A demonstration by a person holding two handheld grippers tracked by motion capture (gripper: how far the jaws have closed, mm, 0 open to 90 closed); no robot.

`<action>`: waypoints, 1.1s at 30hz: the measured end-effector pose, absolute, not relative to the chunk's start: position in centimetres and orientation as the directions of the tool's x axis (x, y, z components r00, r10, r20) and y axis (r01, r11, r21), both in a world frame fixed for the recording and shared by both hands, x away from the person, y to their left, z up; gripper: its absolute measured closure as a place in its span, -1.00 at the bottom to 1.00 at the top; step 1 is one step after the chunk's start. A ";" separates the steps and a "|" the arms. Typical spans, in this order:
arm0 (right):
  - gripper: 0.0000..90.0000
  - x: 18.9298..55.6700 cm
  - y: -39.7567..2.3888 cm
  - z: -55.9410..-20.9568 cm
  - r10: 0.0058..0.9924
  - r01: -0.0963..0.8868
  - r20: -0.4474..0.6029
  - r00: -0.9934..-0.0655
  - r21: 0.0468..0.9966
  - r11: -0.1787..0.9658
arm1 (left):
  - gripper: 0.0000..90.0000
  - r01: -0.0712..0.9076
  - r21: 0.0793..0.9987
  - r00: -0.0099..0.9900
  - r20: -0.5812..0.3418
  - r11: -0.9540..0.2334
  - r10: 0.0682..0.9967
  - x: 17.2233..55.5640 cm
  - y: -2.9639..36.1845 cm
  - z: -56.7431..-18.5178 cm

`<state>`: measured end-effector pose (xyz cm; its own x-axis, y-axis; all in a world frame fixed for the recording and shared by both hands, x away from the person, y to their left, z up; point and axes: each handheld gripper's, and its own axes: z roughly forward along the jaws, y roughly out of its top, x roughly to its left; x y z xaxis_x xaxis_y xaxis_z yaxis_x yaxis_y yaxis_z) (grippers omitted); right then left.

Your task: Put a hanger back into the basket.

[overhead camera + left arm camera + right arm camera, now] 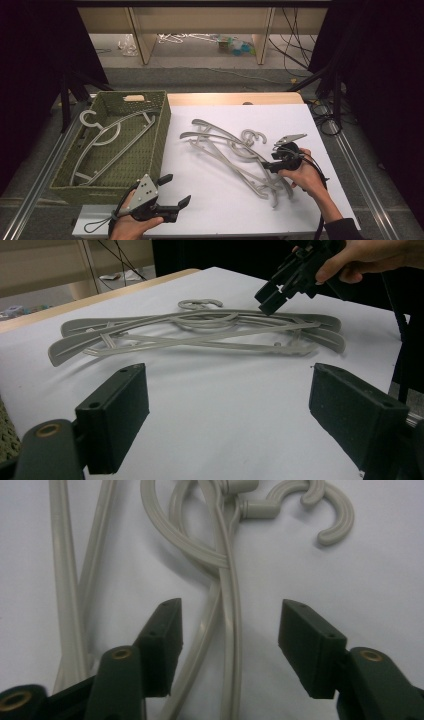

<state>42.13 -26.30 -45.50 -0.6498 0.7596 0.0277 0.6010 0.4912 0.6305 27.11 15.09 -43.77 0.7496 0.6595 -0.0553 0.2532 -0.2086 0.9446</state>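
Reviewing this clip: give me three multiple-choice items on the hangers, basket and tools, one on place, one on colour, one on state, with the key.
1. Where does the green basket stand?
A. on the table's left side
B. on its right side
C. on the floor behind it

2. What colour are the loose hangers on the white sheet?
A. black
B. light grey
C. red

3. How do the right tool's jaws stand?
A. clamped on a hook
B. apart, with hanger bars between them
C. shut on nothing

Key:
1 A: the high view shows it left of the sheet, with a hanger lying in it.
2 B: they look pale grey in all views.
3 B: the right gripper view shows gaps between both pads and the bars.
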 end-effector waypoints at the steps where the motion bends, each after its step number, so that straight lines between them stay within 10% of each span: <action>1: 0.08 42.6 -26.2 -45.9 0.759 0.621 0.059 -0.649 0.617 0.483 | -0.65 0.256 0.943 0.748 -0.053 -0.213 0.661 27.0 15.1 -43.7; 19: 0.64 44.9 -24.7 -47.2 0.755 0.687 0.155 -0.637 0.559 0.464 | -0.64 0.268 0.942 0.754 -0.074 -0.203 0.652 27.1 15.0 -44.0; 33: 0.82 44.0 -25.2 -43.4 0.654 0.553 0.098 -0.750 0.634 0.540 | -0.64 0.265 0.943 0.751 -0.070 -0.202 0.657 27.2 15.1 -43.8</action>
